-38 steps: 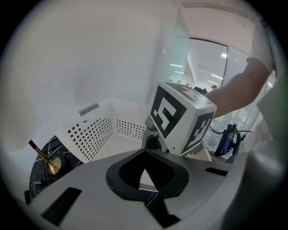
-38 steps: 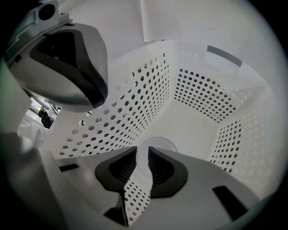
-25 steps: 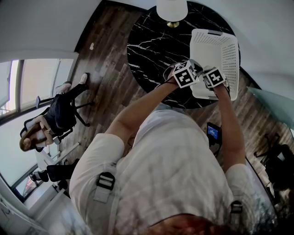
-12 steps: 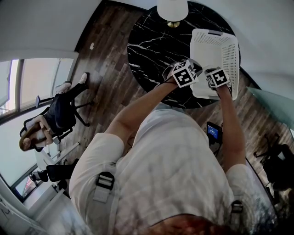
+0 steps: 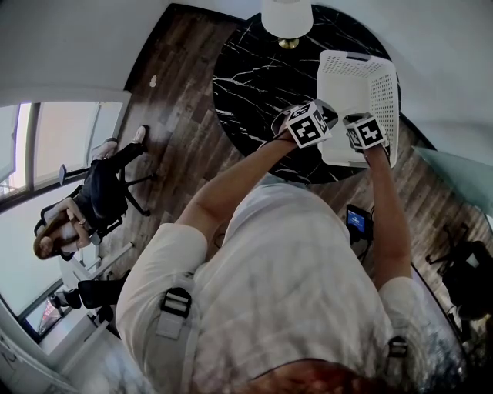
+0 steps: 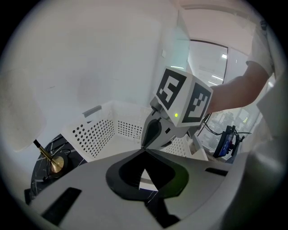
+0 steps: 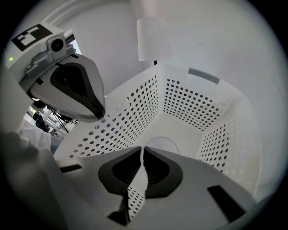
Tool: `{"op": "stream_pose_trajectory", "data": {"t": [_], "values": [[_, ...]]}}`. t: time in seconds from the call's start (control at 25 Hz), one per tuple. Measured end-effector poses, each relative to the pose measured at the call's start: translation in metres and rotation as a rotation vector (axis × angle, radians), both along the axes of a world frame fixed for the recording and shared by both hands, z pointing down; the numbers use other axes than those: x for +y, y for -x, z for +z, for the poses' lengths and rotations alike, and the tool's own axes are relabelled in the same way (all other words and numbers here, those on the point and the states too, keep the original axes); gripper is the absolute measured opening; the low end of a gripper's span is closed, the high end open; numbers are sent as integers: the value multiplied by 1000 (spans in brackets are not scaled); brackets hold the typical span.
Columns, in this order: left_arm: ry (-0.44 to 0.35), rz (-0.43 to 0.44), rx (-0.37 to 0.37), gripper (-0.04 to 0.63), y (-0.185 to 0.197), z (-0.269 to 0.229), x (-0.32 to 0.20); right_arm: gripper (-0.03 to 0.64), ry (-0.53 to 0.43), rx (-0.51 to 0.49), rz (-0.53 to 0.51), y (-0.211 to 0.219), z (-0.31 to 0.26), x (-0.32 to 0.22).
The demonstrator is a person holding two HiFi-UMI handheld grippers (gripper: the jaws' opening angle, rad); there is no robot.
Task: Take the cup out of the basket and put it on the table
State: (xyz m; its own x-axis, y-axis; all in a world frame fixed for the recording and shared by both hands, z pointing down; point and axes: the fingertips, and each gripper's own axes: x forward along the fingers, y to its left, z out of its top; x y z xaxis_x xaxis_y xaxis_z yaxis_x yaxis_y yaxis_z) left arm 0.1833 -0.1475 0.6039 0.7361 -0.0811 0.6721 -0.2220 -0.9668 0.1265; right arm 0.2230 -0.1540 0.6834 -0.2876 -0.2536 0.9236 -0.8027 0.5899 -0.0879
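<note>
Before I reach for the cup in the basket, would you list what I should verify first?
1. Cup located: a pale round shape lies on the floor of the basket. Ok.
2. Cup upright or on its side: cannot tell.
3. Right gripper open wide enough for the cup: its jaws stand all but together, with only a thin slit. Not ok.
4. Left gripper out of the way: jaws together, empty, beside the basket. Ok.
5. Basket resting flat on the table: ok.
6. Bare marble to set the cup on, clear of the lamp: ok.
</note>
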Motion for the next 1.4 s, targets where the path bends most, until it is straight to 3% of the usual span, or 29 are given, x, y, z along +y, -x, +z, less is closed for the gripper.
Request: {"op": "stream_pose_trajectory", "data": {"t": [1.4], "values": [[-103,-13,106,6,1,-77,7,23,-255,-65,14,8,-138,16]]}}
